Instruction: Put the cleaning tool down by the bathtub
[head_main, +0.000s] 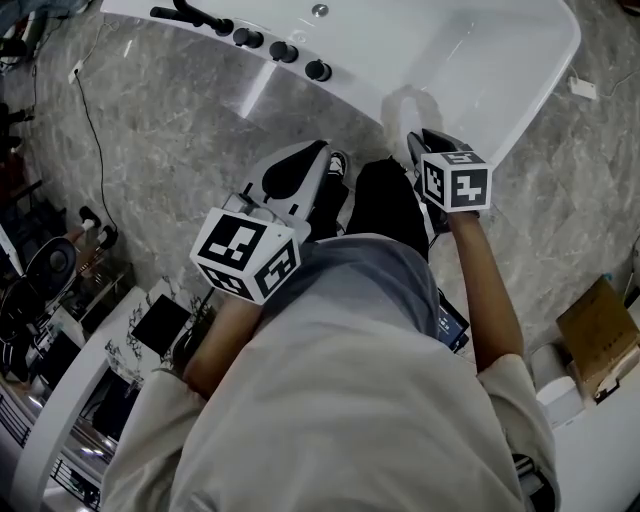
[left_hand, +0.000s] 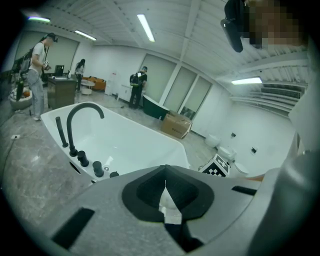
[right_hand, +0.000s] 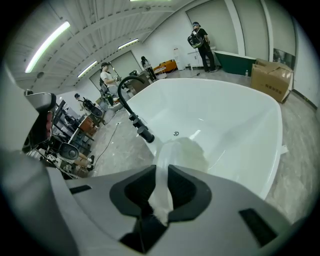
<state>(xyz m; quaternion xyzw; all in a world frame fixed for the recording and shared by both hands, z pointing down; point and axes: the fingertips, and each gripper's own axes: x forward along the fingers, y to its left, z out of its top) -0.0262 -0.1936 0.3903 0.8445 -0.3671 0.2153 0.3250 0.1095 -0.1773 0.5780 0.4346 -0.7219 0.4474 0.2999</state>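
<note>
The white bathtub (head_main: 480, 60) fills the top of the head view, and its near rim lies just beyond both grippers. My right gripper (head_main: 425, 145) is shut on the cleaning tool (head_main: 408, 105), a pale translucent handle with a soft whitish head. In the right gripper view the handle runs up between the pads to the head (right_hand: 185, 150), which hangs over the bathtub's rim (right_hand: 225, 115). My left gripper (head_main: 295, 170) hovers over the marble floor to the left with its jaws together. Only a small white patch shows at their seam (left_hand: 165, 192).
A black curved faucet (head_main: 190, 15) and black knobs (head_main: 285, 50) line the tub's left rim. A cable (head_main: 95, 130) trails over the grey marble floor. Racks of gear (head_main: 50, 290) stand at the left, and a cardboard box (head_main: 600, 335) at the right. Several people stand far off.
</note>
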